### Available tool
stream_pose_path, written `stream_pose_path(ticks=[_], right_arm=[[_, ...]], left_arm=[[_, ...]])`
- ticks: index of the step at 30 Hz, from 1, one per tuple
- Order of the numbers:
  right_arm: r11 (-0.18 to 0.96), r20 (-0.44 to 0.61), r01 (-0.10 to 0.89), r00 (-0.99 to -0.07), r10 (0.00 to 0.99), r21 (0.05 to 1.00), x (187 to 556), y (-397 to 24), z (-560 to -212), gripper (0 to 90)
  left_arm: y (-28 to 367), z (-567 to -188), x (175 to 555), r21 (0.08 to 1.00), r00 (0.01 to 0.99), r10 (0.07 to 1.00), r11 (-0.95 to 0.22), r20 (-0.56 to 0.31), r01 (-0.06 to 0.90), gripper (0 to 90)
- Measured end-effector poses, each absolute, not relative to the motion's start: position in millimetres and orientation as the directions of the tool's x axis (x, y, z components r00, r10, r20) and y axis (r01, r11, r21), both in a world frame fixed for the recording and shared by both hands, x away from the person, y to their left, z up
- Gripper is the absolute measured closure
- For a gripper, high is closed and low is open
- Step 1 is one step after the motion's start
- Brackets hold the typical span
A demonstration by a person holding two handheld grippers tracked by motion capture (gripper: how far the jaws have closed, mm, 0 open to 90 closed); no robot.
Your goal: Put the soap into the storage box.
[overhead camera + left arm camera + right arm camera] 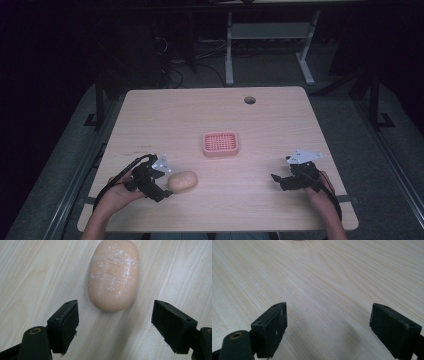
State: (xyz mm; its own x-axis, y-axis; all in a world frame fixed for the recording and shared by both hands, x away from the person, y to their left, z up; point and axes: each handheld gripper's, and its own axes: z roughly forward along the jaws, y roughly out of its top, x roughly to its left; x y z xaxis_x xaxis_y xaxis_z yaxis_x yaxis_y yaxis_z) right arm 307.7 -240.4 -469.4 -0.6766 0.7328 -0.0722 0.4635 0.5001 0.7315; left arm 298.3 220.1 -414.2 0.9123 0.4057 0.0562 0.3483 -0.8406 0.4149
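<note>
Left hand (117,192) low at table's (270,125) near-left edge, left gripper (161,186) angled at the potato (182,181), jaws spread wide, nothing between them; potato lies flat just ahead of the tips. Right gripper (280,179) near the right edge, well apart, jaws wide over bare wood. Pink basket (220,144) mid-table, beyond the potato; path unobstructed

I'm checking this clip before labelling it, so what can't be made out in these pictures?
- Potato: far end cut off by the top edge, left gripper view.
- Pink basket: too small to see inside, high view.
- Sliver of something pale at the top edge, right gripper view: cut off, unidentifiable.
</note>
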Motion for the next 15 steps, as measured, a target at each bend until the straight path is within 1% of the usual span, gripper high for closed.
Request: stream_pose_path(ticks=[15], right_arm=[[0.507,-0.075,0.458,-0.684,0.725,0.730,307.4,-239.3,-469.0,13.9]], left_arm=[[198.0,-417.6,307.5,0.382,0.930,0.364,-0.868,0.057,0.317,22.0]])
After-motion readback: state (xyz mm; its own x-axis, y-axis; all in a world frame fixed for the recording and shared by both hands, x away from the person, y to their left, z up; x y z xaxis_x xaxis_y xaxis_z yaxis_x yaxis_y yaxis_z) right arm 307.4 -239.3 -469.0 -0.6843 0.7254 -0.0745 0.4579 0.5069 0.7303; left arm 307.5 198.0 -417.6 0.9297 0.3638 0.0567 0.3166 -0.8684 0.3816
